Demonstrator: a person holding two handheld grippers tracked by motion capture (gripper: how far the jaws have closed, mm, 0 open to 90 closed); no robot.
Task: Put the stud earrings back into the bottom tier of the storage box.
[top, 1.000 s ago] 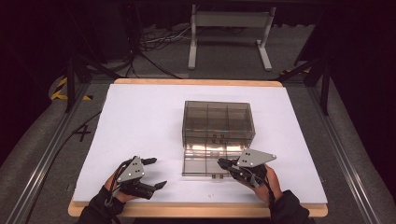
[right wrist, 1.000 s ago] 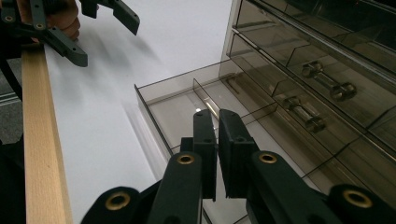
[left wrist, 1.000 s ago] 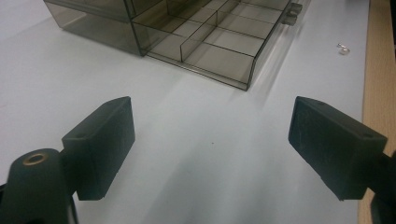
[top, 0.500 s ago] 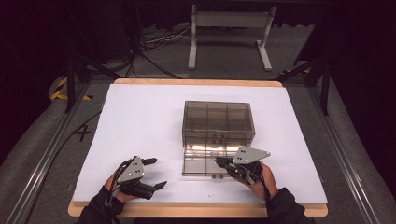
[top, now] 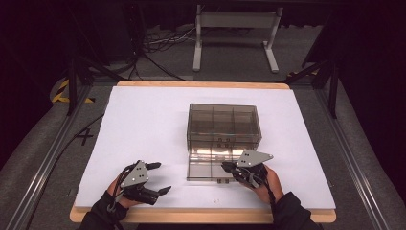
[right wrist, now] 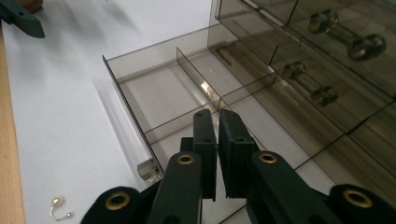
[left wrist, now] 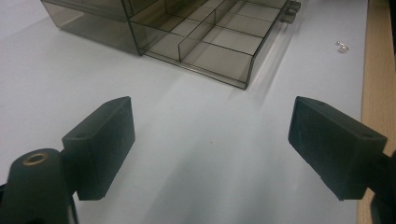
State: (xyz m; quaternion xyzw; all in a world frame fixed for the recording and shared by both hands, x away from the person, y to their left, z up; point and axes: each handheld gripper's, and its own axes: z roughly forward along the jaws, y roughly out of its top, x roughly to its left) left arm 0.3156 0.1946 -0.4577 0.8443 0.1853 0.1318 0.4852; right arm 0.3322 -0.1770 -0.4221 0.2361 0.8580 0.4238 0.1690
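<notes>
Got my right claw pressed together over the pulled-out bottom drawer of the smoky organizer box, mid-counter. Left claw sits spread, idle. Next I'd guess: grab that tiny earring by the drawer front. White counter, dark room.

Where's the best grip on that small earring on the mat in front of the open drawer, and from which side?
Pinch the earring across its thin hook wire, coming straight down from above: it lies flat on the white mat, so nothing offers a side hold. It lies near the drawer front knob, so the shut right gripper probably suits; open it first.
</notes>
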